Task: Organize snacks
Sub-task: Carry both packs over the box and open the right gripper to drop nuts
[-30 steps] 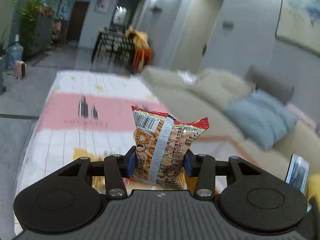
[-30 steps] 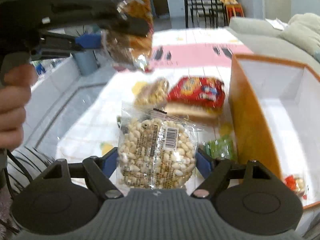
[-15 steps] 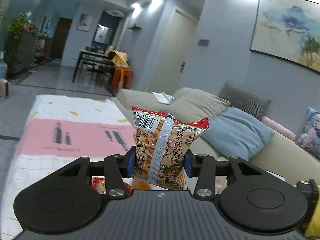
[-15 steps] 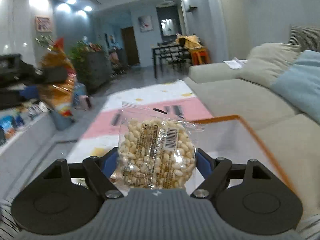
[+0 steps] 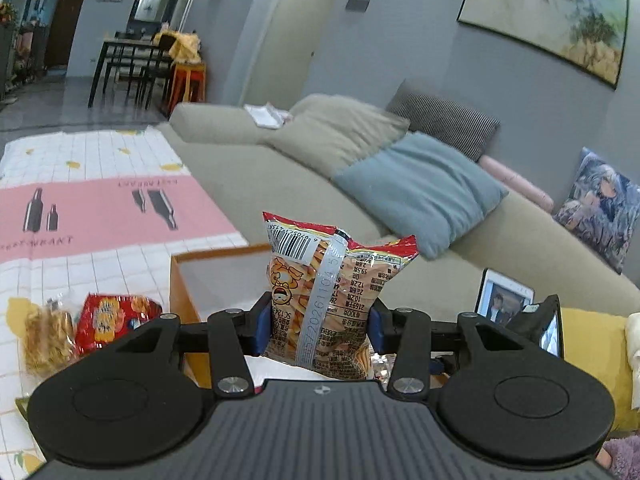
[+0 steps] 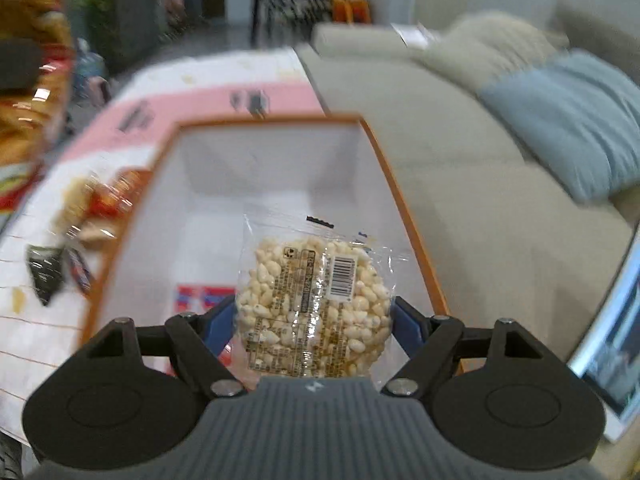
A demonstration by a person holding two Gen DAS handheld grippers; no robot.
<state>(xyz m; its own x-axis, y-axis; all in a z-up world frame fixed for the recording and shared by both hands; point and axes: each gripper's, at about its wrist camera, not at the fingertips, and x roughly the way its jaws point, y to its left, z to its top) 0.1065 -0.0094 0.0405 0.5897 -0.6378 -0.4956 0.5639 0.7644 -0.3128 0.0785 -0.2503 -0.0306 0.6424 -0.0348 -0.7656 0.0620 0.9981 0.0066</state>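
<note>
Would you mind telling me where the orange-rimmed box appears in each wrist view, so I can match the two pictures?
Left wrist view: the orange-rimmed box sits low and centre-left, mostly hidden behind the red snack bag.
Right wrist view: it fills the centre, open and white inside, behind the puffed-grain packet.
Shared landmark: the blue cushion on the sofa.

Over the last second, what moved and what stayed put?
Both grippers swung from the snack pile toward the orange-rimmed box; the right gripper now hangs over its opening. Unchanged: left gripper clamps the stick-snack bag, right clamps the puffed-grain packet.
</note>
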